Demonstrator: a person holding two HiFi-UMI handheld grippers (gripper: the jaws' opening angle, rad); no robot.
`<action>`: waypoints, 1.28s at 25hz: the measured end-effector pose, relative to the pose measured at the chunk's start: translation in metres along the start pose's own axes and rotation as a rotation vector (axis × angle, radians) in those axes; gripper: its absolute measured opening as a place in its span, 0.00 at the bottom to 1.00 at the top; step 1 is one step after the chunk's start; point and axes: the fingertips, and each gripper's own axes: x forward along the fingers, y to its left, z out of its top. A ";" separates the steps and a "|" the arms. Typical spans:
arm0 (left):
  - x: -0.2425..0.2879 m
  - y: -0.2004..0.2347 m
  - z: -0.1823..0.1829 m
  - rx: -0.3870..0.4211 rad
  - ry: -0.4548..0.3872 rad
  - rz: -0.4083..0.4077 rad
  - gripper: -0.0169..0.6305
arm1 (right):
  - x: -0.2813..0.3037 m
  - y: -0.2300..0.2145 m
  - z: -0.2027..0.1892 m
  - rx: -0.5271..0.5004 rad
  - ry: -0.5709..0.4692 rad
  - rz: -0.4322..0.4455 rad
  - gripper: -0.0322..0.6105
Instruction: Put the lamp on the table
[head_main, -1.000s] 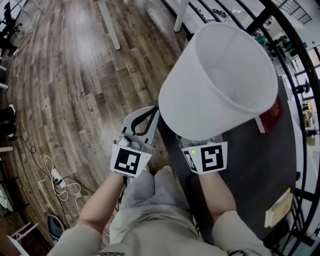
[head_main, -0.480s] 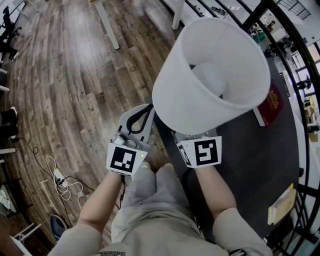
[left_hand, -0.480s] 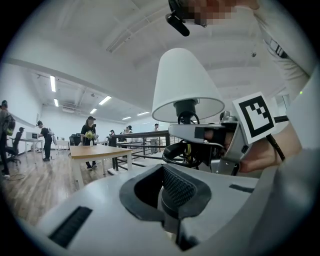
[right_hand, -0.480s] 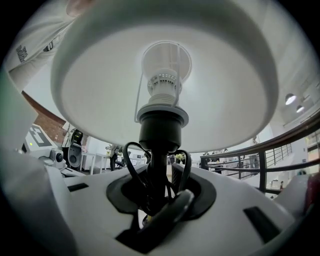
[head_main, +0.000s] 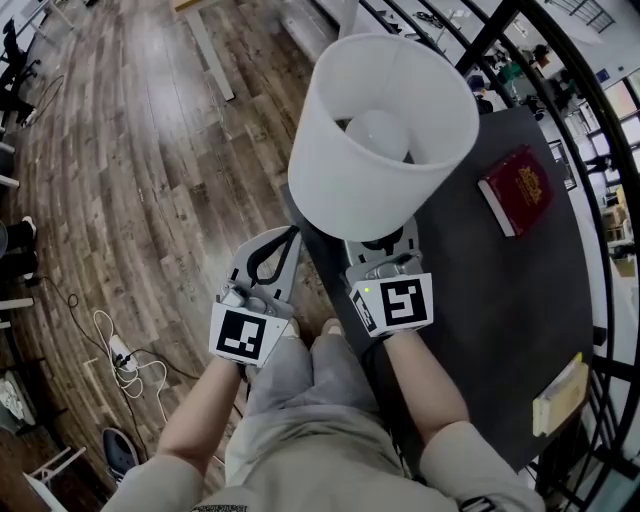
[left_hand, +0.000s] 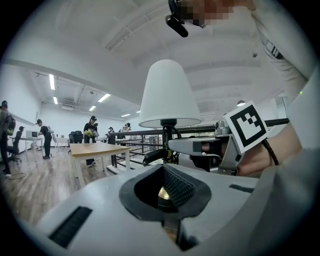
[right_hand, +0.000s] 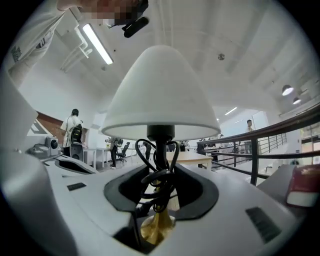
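The lamp (head_main: 350, 170) has a white shade, a black stem wound with black cord (right_hand: 159, 150) and a brass foot. It stands upright over the near left part of the dark table (head_main: 500, 300); the shade hides its foot in the head view. My right gripper (head_main: 382, 240) is under the shade. Its jaws have just been opening and now stand wide on either side of the stem, with gaps to the pads. My left gripper (head_main: 285, 235) hangs over the wooden floor left of the table, its tips together and empty. From it I see the lamp (left_hand: 169, 95) to the right.
A red book (head_main: 517, 190) lies on the table beyond the lamp. A pale flat item (head_main: 560, 405) sits at the table's near right edge. A black railing (head_main: 600, 170) runs along the far side. Cables (head_main: 110, 350) lie on the floor at the left.
The lamp and right gripper moved further over the table, and the shade swung from tilted to upright. The red book came fully into view. The left gripper drifted slightly left.
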 end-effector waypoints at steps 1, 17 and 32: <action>-0.004 -0.003 0.001 -0.003 0.004 0.000 0.03 | -0.006 0.000 -0.002 0.002 0.015 -0.009 0.27; -0.053 -0.059 0.075 -0.025 0.037 -0.044 0.03 | -0.107 -0.002 0.064 -0.049 0.114 -0.077 0.27; -0.085 -0.064 0.216 -0.013 -0.092 -0.039 0.03 | -0.139 0.040 0.240 -0.129 -0.074 -0.019 0.26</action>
